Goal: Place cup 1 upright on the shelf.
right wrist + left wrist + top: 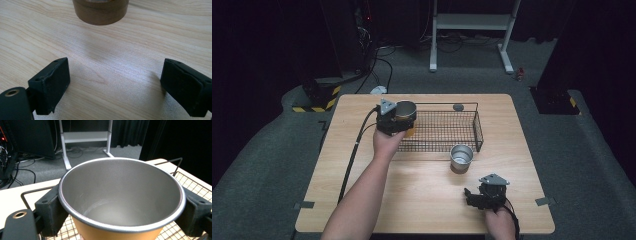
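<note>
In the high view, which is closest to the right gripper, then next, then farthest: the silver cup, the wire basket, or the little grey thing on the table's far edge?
From the right gripper:
1. Silver cup, just ahead on the table.
2. Wire basket, behind the cup.
3. Little grey thing, beyond the basket at the table's far edge.

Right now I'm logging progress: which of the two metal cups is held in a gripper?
The orange-sided cup, clamped in the left gripper over the wire basket's left end. The silver cup stands free on the table.
</note>
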{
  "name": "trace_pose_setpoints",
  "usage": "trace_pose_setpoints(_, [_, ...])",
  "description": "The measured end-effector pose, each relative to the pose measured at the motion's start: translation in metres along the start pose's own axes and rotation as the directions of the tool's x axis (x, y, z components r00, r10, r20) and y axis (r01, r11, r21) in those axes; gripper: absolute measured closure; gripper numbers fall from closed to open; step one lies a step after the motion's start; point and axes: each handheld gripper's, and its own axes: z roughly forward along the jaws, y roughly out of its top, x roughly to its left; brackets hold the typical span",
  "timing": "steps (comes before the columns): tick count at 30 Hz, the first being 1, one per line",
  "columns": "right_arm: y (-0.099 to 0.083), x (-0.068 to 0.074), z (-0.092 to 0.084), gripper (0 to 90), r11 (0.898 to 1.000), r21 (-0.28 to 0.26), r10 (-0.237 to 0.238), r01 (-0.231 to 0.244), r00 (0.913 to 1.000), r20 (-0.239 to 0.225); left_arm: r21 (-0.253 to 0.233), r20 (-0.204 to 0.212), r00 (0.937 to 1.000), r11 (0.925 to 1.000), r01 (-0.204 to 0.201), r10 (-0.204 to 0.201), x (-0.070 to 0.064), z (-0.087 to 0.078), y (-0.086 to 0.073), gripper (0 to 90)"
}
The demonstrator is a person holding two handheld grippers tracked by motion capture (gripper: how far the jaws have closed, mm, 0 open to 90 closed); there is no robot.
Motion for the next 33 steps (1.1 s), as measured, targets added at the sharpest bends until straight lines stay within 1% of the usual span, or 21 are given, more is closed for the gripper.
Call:
trace_pose_setpoints(6, [0.000,0.000,0.000,8.9,1.000,0.000,0.000,0.000,1.0000,0.000,0.026,-0.008,1.0000,0.9997,0.001,0.000,-0.001,0.007,-0.005,13.0])
trace_pose_setpoints(10, [0.000,0.000,0.000,8.9,1.000,0.000,0.000,0.000,1.0000,0.000,0.034,-0.008,0.9999,0.9994,0.007,-0.006,-0.001,0.010,-0.007,13.0])
trace_pose_setpoints(15, [0.000,0.000,0.000,8.8,1.000,-0.001,0.002,-0.002,1.0000,0.000,0.052,-0.013,0.9999,0.9987,0.001,-0.001,-0.002,0.014,-0.010,13.0])
trace_pose_setpoints(21, [0.000,0.000,0.000,8.9,1.000,-0.001,0.002,-0.002,1.0000,0.000,0.074,-0.015,0.9998,0.9971,0.014,-0.013,-0.003,0.020,-0.014,13.0])
trace_pose_setpoints(23, [0.000,0.000,0.000,8.9,1.000,-0.001,0.002,-0.002,1.0000,0.000,0.084,-0.016,0.9998,0.9964,0.012,-0.010,-0.004,0.022,-0.016,13.0])
trace_pose_setpoints(24, [0.000,0.000,0.000,8.8,1.000,-0.001,0.002,-0.002,1.0000,0.000,0.093,-0.021,0.9998,0.9957,0.006,-0.004,-0.004,0.023,-0.017,13.0])
trace_pose_setpoints(27, [0.000,0.000,0.000,8.8,1.000,0.000,0.000,0.000,1.0000,0.000,0.115,-0.020,0.9997,0.9933,0.015,-0.013,-0.005,0.026,-0.019,13.0])
trace_pose_setpoints(28, [0.000,0.000,0.000,8.8,1.000,0.000,0.000,0.000,1.0000,0.000,0.125,-0.025,0.9997,0.9921,0.009,-0.006,-0.005,0.027,-0.020,13.0])
trace_pose_setpoints(32, [0.000,0.000,0.000,8.9,1.000,0.000,0.000,0.000,1.0000,0.000,0.153,-0.030,0.9996,0.9882,0.004,0.001,-0.006,0.031,-0.024,13.0])
trace_pose_setpoints(33, [0.000,0.000,0.000,8.9,1.000,0.001,0.002,-0.002,1.0000,0.000,0.159,-0.031,0.9995,0.9872,0.008,-0.004,-0.006,0.031,-0.024,13.0])
